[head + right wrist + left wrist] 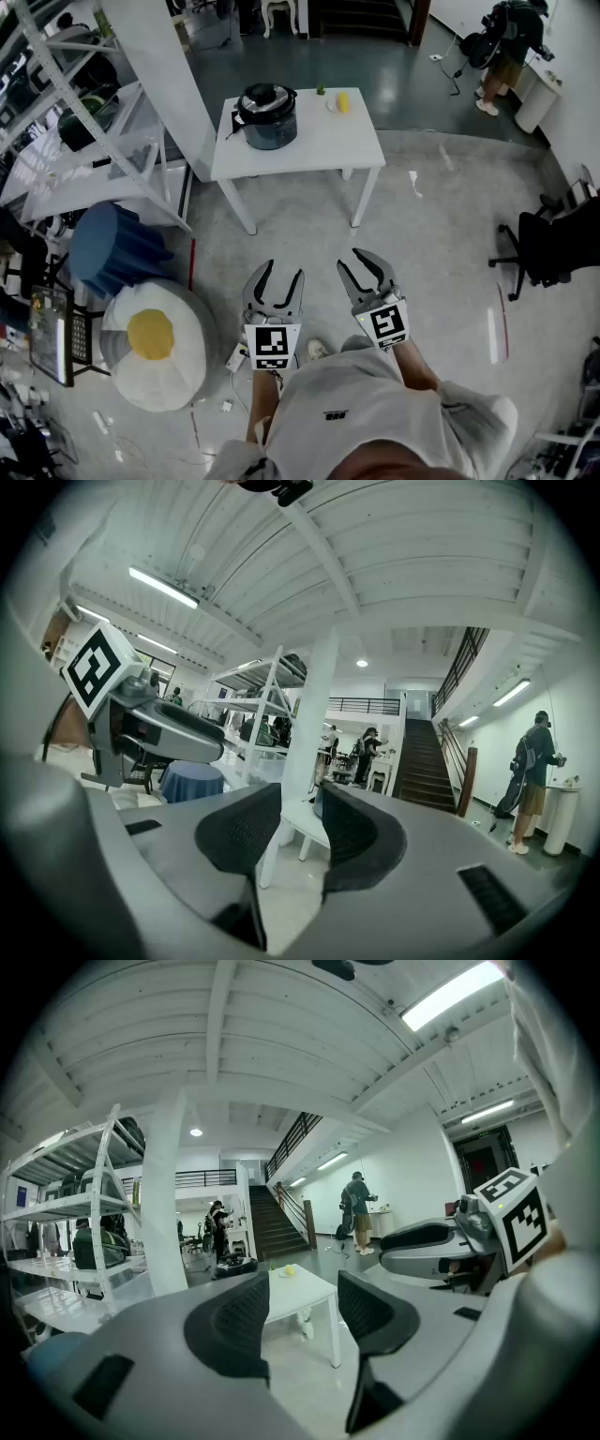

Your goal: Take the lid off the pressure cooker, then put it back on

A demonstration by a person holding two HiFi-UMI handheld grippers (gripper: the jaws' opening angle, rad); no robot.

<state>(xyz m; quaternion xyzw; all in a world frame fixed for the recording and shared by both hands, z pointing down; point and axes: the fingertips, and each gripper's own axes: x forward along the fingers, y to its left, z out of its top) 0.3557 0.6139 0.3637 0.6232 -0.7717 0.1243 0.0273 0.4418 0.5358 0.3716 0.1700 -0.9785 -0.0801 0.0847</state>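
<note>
On the table, well ahead of the person, stands the cooker with its lid on top. The left gripper and the right gripper are side by side, well apart from it. Each has its jaws a little apart and holds nothing.

White counter; grey cooker with black lid; yellow item at its 3 o'clock; white beanbag, yellow centre
</note>
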